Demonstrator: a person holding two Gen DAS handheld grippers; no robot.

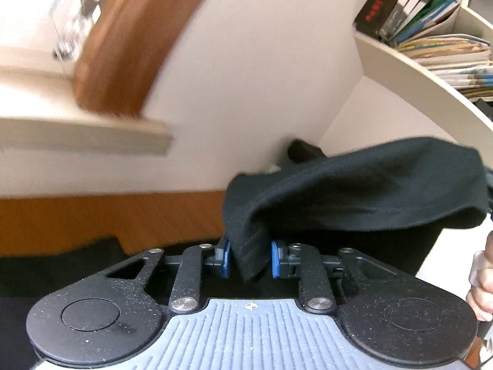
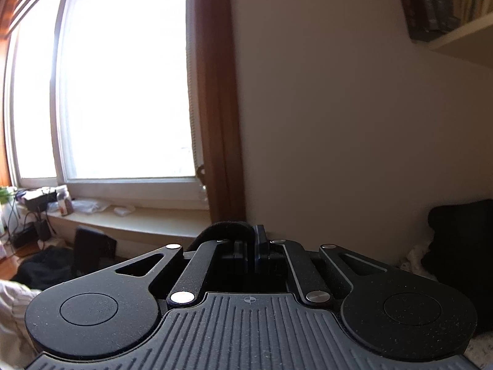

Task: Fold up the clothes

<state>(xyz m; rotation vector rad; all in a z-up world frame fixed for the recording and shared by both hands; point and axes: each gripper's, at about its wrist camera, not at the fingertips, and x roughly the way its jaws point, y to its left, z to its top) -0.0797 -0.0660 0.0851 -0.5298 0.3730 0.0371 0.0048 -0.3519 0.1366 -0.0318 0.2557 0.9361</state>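
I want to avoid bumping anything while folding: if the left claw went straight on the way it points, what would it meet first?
The left claw already has the black garment between its blue pads. Beyond that draped cloth, the pale wall is probably next, though depth is hard to judge.

A: What is met ahead of the left gripper (image 1: 249,257)?

B: The way is filled by the black garment (image 1: 354,191) draped between its pads; behind it the white wall (image 1: 246,77) closes the way.

A: And above?

B: Headroom is cut by the bookshelf (image 1: 409,61) at right; open room is left toward the window (image 2: 123,77).
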